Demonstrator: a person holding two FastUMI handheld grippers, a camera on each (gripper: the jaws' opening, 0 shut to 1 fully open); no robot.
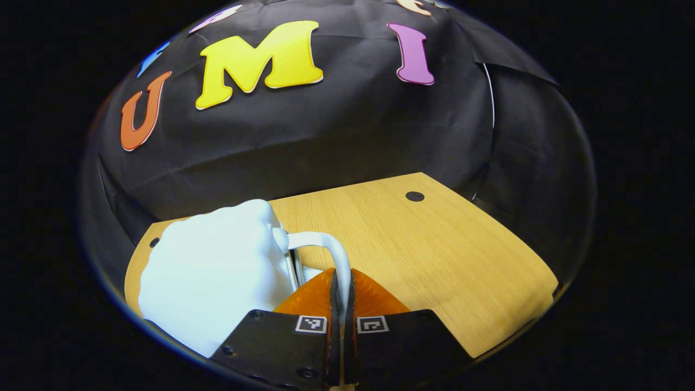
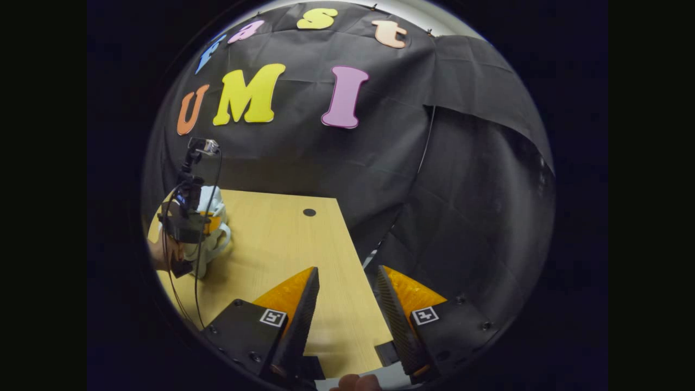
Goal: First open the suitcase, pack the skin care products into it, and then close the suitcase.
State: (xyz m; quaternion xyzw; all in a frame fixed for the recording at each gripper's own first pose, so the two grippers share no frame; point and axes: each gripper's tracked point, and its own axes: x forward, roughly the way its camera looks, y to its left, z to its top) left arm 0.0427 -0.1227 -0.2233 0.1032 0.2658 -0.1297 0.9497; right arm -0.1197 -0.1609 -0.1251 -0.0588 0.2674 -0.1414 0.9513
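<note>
I see a light wooden worktop point(image 1: 434, 255) with a pale suitcase point(image 1: 212, 277) standing near its far left corner.

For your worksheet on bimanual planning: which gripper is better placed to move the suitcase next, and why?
Left. The left gripper is shut on the suitcase handle; the right gripper hangs open over the table, apart from it.

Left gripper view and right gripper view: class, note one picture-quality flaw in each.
Left gripper view: the white suitcase is overexposed, its surface detail washed out. Right gripper view: fisheye distortion bends the table edges, and the left claw looks small and dim.
</note>
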